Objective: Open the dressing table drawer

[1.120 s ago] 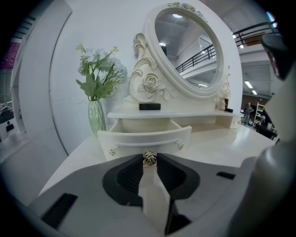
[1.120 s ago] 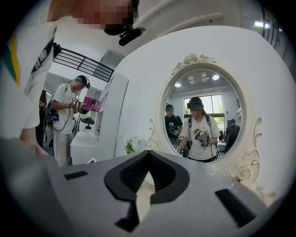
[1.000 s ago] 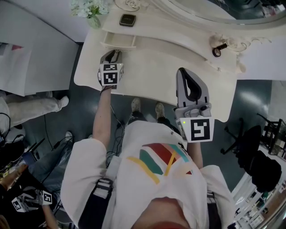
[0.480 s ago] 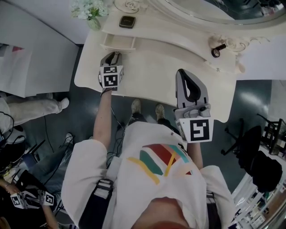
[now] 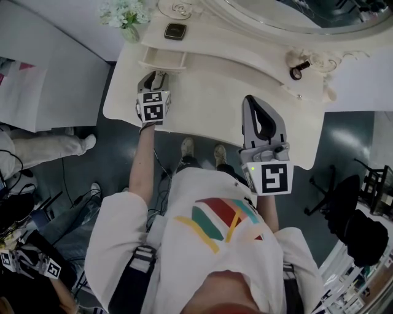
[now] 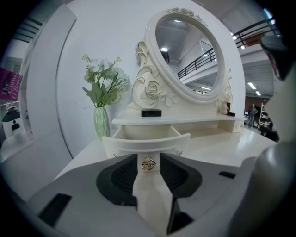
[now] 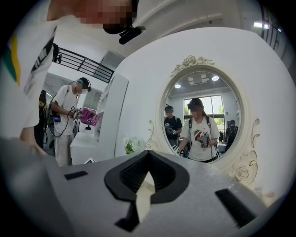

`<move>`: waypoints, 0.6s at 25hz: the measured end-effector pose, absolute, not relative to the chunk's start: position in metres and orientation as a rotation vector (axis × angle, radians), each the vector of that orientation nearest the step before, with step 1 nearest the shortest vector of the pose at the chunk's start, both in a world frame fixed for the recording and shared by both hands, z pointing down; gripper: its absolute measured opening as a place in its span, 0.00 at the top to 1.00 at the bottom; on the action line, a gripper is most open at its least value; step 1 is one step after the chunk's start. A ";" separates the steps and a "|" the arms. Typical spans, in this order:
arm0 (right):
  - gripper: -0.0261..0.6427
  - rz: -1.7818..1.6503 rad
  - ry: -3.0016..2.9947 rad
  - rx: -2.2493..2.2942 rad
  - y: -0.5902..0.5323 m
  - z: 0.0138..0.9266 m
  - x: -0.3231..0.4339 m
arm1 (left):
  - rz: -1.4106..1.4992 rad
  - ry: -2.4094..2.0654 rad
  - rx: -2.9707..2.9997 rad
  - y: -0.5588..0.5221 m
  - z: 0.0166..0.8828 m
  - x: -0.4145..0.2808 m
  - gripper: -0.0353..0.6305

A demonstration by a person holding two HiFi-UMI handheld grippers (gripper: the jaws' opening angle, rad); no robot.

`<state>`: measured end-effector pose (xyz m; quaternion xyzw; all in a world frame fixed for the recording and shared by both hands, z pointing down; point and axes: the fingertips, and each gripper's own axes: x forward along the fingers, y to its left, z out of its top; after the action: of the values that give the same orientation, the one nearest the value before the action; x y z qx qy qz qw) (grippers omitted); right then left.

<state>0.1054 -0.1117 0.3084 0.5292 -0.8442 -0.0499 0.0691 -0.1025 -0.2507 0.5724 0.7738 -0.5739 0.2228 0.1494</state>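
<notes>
The cream dressing table (image 5: 215, 98) has its small left drawer (image 5: 163, 58) pulled out, and I can see into it (image 6: 145, 139). A gold knob (image 6: 148, 163) sits on the drawer's front. My left gripper (image 5: 155, 78) points at that front, and its jaws (image 6: 148, 159) are opening on either side of the knob, with a thin gap between each pad and it. My right gripper (image 5: 258, 103) hovers over the table's front right part. It (image 7: 148, 156) is shut with nothing in it and faces the oval mirror (image 7: 203, 120).
A green vase of flowers (image 5: 126, 15) and a small black box (image 5: 175, 29) stand on the upper shelf near the drawer. A black ring-shaped item (image 5: 299, 68) lies at the back right. People stand at the left, and an office chair (image 5: 350, 208) is at the right.
Both grippers and the drawer stand where they were. Only a bystander's marked device at the lower left has drifted further left.
</notes>
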 end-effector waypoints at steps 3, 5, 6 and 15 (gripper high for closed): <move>0.96 -0.162 -2.549 1.600 -0.112 0.306 0.108 | 0.612 -1.675 2.235 -0.252 0.559 -0.102 0.75; 0.96 -0.167 -2.554 1.601 -0.112 0.303 0.109 | 0.589 -1.702 2.247 -0.252 0.545 -0.103 0.75; 0.96 -0.169 -2.559 1.600 -0.112 0.302 0.110 | 0.576 -1.718 2.254 -0.252 0.537 -0.103 0.75; 0.96 -0.307 -2.589 1.679 -0.125 0.267 0.128 | 0.317 -1.866 2.451 -0.264 0.397 -0.071 0.86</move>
<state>0.1275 -0.1248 0.2667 0.5412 -0.8348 -0.0989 0.0202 -0.0715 -0.2639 0.3968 0.7913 -0.6023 0.1024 0.0223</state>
